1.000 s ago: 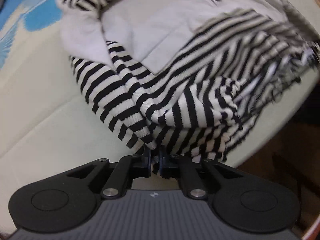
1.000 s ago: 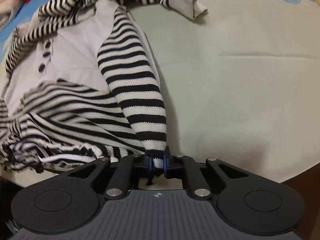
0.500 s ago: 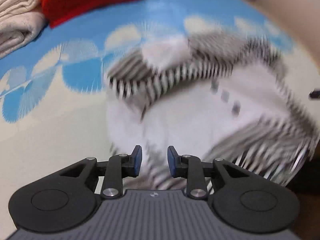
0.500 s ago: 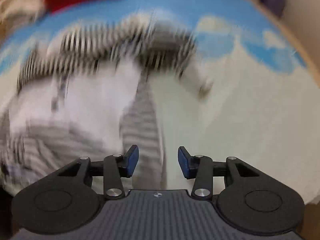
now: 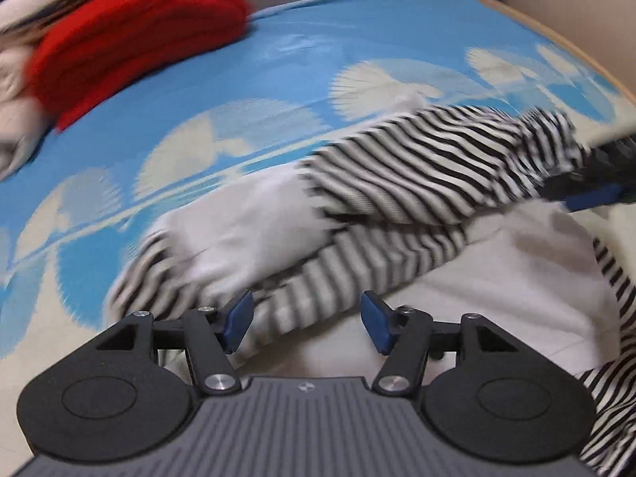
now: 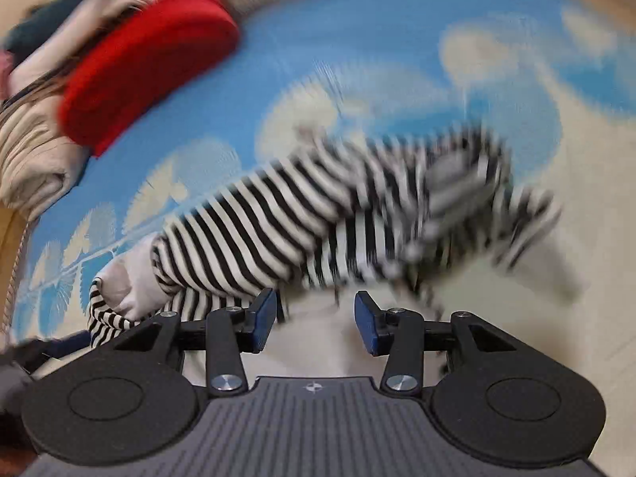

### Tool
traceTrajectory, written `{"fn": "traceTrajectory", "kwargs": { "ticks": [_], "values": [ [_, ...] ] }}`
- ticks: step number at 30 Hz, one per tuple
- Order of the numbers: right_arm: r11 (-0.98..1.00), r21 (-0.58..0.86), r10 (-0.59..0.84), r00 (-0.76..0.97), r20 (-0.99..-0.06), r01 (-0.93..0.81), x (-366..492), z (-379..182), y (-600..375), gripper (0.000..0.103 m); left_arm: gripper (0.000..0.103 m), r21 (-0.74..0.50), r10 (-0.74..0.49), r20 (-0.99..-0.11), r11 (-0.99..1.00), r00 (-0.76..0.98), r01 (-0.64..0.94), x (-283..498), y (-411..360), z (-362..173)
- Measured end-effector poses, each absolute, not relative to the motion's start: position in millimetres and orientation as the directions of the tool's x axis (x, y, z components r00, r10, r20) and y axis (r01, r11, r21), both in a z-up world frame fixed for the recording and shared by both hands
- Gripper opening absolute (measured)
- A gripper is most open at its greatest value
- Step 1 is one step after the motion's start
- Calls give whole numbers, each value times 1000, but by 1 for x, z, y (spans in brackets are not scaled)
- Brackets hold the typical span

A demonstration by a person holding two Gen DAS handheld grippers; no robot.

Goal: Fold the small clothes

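Both claws were empty here. The left gripper [image 5: 304, 322] had its blue pads spread wide with nothing between them, and the right gripper [image 6: 314, 320] was the same, jaws apart and clear of any cloth. So this looked like the gap between folds, not a pull in progress.

The striped garment [image 5: 417, 175] lay bunched on the blue and cream sheet [image 5: 278, 67], just ahead of both sets of fingers. From the left wrist view a striped sleeve was draped across the top, with a pale plain panel [image 5: 238, 230] beside it and more stripes tucked under. The right gripper's tip also poked in at the right edge of that view, right by the far end of the sleeve. The right wrist view was pretty smeared, but it showed the same striped bundle running across with a pale cuff [image 6: 127, 278] at its left end.

Off in the far corner sat a red folded item [image 5: 131, 39] on some beige cloth [image 6: 31, 159], well apart from the work, probably the finished pile.

Judging by the lumpy shape, the fold wasn't done. Next move probably called for each claw to pick a fresh edge or corner, pinch only the top layer, and bring it over flat without dragging the layers underneath.
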State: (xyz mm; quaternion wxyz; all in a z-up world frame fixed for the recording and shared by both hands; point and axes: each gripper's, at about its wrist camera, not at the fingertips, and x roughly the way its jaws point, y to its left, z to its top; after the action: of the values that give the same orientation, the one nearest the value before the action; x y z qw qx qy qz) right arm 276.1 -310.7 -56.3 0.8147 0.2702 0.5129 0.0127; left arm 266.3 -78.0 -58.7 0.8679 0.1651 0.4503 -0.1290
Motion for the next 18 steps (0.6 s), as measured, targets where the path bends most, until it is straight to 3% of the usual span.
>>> {"fn": "traceTrajectory", "kwargs": {
  "ticks": [2, 5, 7, 8, 9, 10, 12, 15, 18],
  "values": [
    [826, 470, 314, 439, -842, 311, 282, -73, -318, 46, 67, 250, -73, -800, 862, 596, 441, 262, -100, -71],
    [859, 386, 248, 385, -889, 338, 287, -93, -315, 46, 71, 322, -88, -786, 787, 612, 526, 258, -126, -91],
    [863, 375, 248, 364, -898, 339, 290, -101, -312, 46, 68, 358, -80, -790, 745, 608, 563, 259, -134, -106],
    [862, 372, 247, 356, -901, 343, 291, -104, -312, 46, 52, 396, -60, -779, 724, 624, 564, 260, -135, -112],
    [863, 368, 244, 352, -904, 347, 292, -105, -311, 46, 12, 428, -39, -770, 709, 637, 561, 262, -133, -116],
    [864, 360, 237, 346, -908, 352, 294, -106, -311, 46, 4, 460, -11, -765, 690, 644, 559, 265, -130, -117],
    [863, 350, 228, 337, -913, 365, 299, -108, -309, 46, 2, 502, 2, -722, 690, 692, 521, 267, -114, -101],
    [876, 317, 199, 327, -924, 364, 304, -113, -305, 46, 2, 467, 5, -658, 787, 753, 403, 276, -65, -54],
    [886, 291, 174, 323, -930, 361, 305, -112, -300, 47, 2, 412, 151, -624, 897, 767, 158, 293, 27, -24]
  ]
}}
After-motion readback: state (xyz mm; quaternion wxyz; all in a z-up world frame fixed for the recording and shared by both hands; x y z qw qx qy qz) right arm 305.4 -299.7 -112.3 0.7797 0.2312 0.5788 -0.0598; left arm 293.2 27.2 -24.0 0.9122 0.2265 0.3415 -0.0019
